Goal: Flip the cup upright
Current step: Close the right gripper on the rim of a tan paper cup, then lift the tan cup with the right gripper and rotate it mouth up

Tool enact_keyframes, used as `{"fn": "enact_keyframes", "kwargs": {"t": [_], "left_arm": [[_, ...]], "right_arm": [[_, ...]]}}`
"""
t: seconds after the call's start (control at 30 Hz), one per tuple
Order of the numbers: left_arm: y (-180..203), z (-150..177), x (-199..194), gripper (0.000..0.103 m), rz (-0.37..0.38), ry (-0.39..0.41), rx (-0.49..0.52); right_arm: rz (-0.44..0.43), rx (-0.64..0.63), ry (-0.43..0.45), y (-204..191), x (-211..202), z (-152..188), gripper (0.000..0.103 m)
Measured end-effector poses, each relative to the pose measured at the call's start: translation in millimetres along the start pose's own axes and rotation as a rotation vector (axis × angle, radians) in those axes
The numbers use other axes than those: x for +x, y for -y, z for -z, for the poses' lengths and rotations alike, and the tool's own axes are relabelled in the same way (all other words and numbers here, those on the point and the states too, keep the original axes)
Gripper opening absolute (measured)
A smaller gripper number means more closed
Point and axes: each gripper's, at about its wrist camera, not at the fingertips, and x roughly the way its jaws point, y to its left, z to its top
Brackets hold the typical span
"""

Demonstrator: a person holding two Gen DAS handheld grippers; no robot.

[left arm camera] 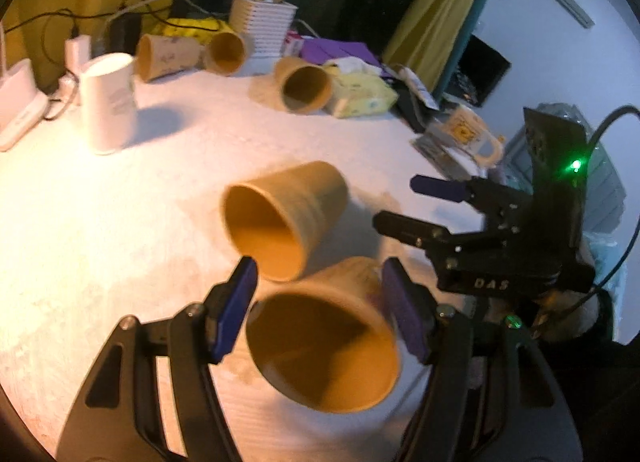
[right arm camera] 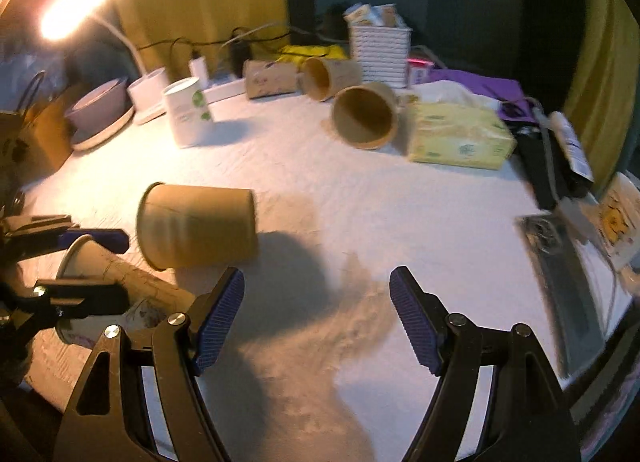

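Note:
Two brown paper cups lie on their sides on the white table. The nearer cup [left arm camera: 324, 346] lies between the fingers of my left gripper [left arm camera: 320, 290], mouth toward the camera; the jaws are open around it, and contact is unclear. The second cup [left arm camera: 286, 220] lies just beyond it. In the right wrist view the left gripper [right arm camera: 94, 262] straddles the nearer cup [right arm camera: 120, 282], and the second cup [right arm camera: 198, 226] lies beside it. My right gripper [right arm camera: 316, 298] is open and empty over bare table; it also shows in the left wrist view [left arm camera: 404, 204].
Three more brown cups lie on their sides at the back [right arm camera: 364, 118] [right arm camera: 330, 76] [right arm camera: 270, 78]. A white cup [right arm camera: 188, 110] stands there mouth down. A yellow tissue pack [right arm camera: 460, 136], a white basket [right arm camera: 380, 54], bowls [right arm camera: 100, 110] and a lit lamp [right arm camera: 76, 2] ring the table.

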Motion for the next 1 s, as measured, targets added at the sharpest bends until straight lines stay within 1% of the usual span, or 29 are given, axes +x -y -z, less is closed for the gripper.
{"fn": "enact_keyframes", "kwargs": {"t": [0.03, 0.1, 0.17, 0.3, 0.37, 0.43, 0.63, 0.77, 0.87, 1.0], "left_arm": [[-6, 0, 1, 0.066, -0.018, 0.002, -0.002], [-18, 1, 2, 0.066, -0.025, 0.002, -0.025], [-33, 2, 4, 0.066, -0.041, 0.005, -0.051], [-51, 1, 3, 0.066, -0.039, 0.021, -0.089], [-55, 1, -2, 0.066, -0.032, 0.037, -0.095], [-57, -1, -7, 0.066, -0.032, 0.047, -0.102], [-51, 6, -32, 0.066, -0.022, 0.083, -0.114], [-39, 24, -51, 0.066, -0.015, 0.095, -0.115], [-25, 39, -56, 0.067, -0.025, 0.099, -0.107], [-15, 58, -49, 0.067, -0.029, 0.071, -0.116]], "right_arm": [[-0.011, -0.013, -0.009, -4, 4, -4, 0.078], [-0.043, -0.045, -0.025, -14, 16, -11, 0.078], [-0.051, -0.064, -0.033, -21, 28, -21, 0.078], [-0.005, -0.042, 0.01, -25, 46, -48, 0.078], [-0.005, -0.043, 0.032, -27, 49, -59, 0.078], [-0.007, -0.065, 0.035, -33, 51, -63, 0.078], [-0.002, -0.111, 0.019, -47, 45, -56, 0.078], [0.019, -0.111, 0.009, -47, 36, -44, 0.078], [0.035, -0.107, 0.003, -44, 27, -34, 0.078], [0.049, -0.112, -0.014, -44, 19, -19, 0.078]]}}
